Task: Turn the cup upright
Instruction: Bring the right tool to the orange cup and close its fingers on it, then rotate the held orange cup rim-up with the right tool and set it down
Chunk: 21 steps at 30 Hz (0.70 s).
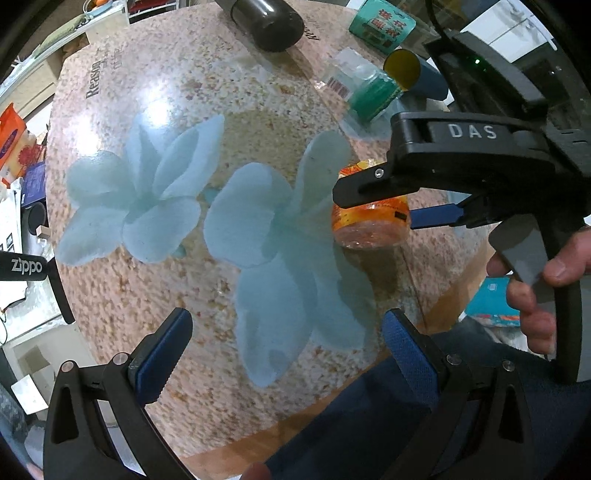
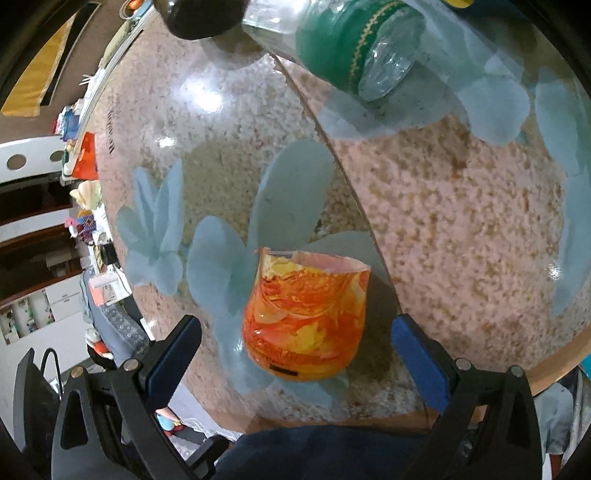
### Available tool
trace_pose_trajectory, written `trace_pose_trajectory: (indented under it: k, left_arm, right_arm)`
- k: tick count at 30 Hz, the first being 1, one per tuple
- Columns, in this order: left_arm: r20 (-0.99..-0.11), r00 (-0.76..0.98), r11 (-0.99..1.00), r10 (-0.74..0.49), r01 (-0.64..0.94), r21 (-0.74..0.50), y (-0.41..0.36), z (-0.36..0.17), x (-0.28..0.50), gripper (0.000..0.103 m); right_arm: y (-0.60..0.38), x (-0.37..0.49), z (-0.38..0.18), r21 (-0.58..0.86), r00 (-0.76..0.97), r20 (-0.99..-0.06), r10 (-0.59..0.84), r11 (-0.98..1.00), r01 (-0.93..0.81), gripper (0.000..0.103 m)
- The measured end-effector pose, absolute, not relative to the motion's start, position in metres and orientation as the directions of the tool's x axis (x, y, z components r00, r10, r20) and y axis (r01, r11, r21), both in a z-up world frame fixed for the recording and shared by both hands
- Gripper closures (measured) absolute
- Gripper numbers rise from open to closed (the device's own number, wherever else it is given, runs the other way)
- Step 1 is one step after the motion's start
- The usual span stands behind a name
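An orange and yellow cup (image 2: 306, 317) stands on the speckled table (image 2: 461, 229) with its wide rim facing away from me in the right wrist view. My right gripper (image 2: 295, 354) is open, its blue pads (image 2: 421, 358) either side of the cup and apart from it. In the left wrist view the cup (image 1: 369, 221) shows partly behind the right gripper (image 1: 373, 206), which hovers over it. My left gripper (image 1: 284, 354) is open and empty above the table's near part, left of the cup.
A green-labelled clear bottle (image 1: 365, 92) lies at the back, with a dark cylinder (image 1: 269, 22), a blue tube with a yellow end (image 1: 410, 74) and a teal packet (image 1: 380, 22). The table's wooden edge (image 1: 258, 439) is near me.
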State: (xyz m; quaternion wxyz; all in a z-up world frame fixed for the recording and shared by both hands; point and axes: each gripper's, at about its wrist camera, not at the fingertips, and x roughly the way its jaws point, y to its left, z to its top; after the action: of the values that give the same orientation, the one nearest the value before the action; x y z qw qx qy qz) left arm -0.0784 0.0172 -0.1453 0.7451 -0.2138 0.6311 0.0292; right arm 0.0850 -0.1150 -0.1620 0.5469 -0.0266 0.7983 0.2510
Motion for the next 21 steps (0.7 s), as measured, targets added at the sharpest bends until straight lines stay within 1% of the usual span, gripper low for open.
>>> trace_pose_trajectory:
  k: [1, 3, 4, 7, 8, 9, 21]
  left_arm:
    - [-0.952, 0.203, 0.905, -0.230, -0.314, -0.286, 0.020, -0.146, -0.078, 0.000]
    - [-0.949, 0.205, 0.901, -0.240, -0.317, -0.297, 0.025, -0.147, -0.079, 0.000]
    - [-0.947, 0.206, 0.899, -0.246, -0.317, -0.302, 0.028, -0.148, -0.078, 0.000]
    - [-0.945, 0.206, 0.897, -0.252, -0.316, -0.308, 0.032, -0.149, -0.079, 0.000]
    - [-0.945, 0.206, 0.897, -0.254, -0.316, -0.310, 0.034, -0.148, -0.079, 0.000]
    - [-0.945, 0.207, 0.897, -0.255, -0.315, -0.311, 0.035, -0.149, -0.079, 0.000]
    - [-0.941, 0.217, 0.898, -0.260, -0.304, -0.319, 0.044, -0.143, -0.077, 0.000]
  right_arm:
    - [-0.116, 0.086, -0.163, 0.370, -0.407, -0.883, 0.232, 0.878, -0.303, 0.000]
    - [-0.115, 0.088, -0.168, 0.369, -0.419, -0.876, 0.237, 0.890, -0.268, 0.008]
    - [-0.117, 0.088, -0.169, 0.371, -0.424, -0.873, 0.240, 0.892, -0.258, 0.009]
    - [-0.114, 0.088, -0.171, 0.361, -0.438, -0.871, 0.221, 0.894, -0.266, 0.019]
    - [-0.113, 0.086, -0.171, 0.361, -0.450, -0.867, 0.213, 0.892, -0.273, 0.030]
    - [-0.112, 0.085, -0.170, 0.359, -0.463, -0.863, 0.203, 0.891, -0.278, 0.037]
    - [-0.121, 0.089, -0.155, 0.387, -0.426, -0.872, 0.241, 0.872, -0.299, 0.037]
